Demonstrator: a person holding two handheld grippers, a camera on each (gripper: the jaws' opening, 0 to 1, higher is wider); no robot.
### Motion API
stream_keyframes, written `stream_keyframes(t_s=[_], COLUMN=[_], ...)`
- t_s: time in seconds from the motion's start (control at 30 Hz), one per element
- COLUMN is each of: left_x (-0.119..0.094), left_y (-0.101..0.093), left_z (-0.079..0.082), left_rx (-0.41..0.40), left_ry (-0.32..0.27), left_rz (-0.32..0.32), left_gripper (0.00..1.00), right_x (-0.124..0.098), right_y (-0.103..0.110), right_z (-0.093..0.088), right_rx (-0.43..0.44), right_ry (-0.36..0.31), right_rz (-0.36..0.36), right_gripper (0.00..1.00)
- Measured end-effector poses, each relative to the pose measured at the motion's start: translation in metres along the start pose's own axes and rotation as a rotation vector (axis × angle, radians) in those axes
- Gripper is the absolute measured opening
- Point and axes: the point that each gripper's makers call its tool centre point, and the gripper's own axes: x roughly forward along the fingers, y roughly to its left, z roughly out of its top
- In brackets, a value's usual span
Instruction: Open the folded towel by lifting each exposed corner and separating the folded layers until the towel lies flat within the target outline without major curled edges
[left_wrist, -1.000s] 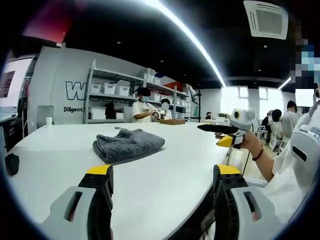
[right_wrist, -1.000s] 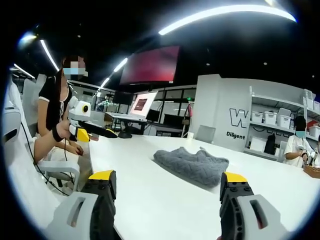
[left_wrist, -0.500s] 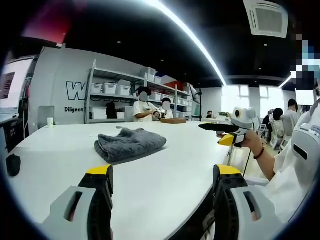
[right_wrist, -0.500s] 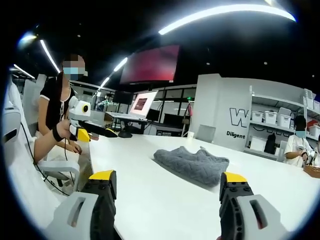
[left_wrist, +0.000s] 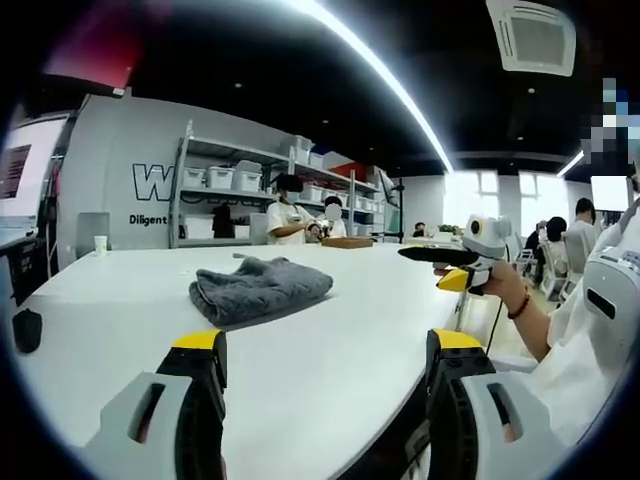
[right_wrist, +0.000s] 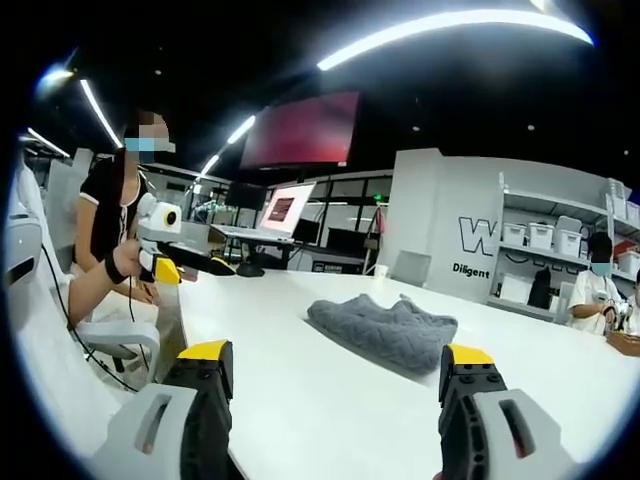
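Facing the folded towel on the table, we hold the left tool and right tool wide open and empty, next reaching for a corner.

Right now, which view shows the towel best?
The right gripper view: the towel sits larger there, between the jaws, with its rumpled top folds visible. The left gripper view shows the towel smaller, off to the left, mostly its folded front edge.

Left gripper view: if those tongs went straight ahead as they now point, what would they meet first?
Probably the folded grey towel, which lies on the white table ahead of the open left tongs, slightly toward the left jaw. Bare tabletop lies between; depth is unclear.
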Motion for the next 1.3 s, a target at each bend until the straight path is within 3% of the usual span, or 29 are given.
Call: stream_keyframes(t_s=[0.7, 1.3], left_x=[0.001, 0.017], left_y=[-0.004, -0.006], left_z=[0.005, 0.006], left_rx=[0.011, 0.001], left_ry=[-0.009, -0.008], left_rz=[0.001, -0.025], left_gripper=[0.79, 0.78], right_x=[0.002, 0.014], right_y=[0.001, -0.007], right_z=[0.001, 0.007], right_rx=[0.004, 0.024], right_ry=[0.004, -0.008], right_rz=[0.005, -0.003], right_gripper=[0.84, 0.82])
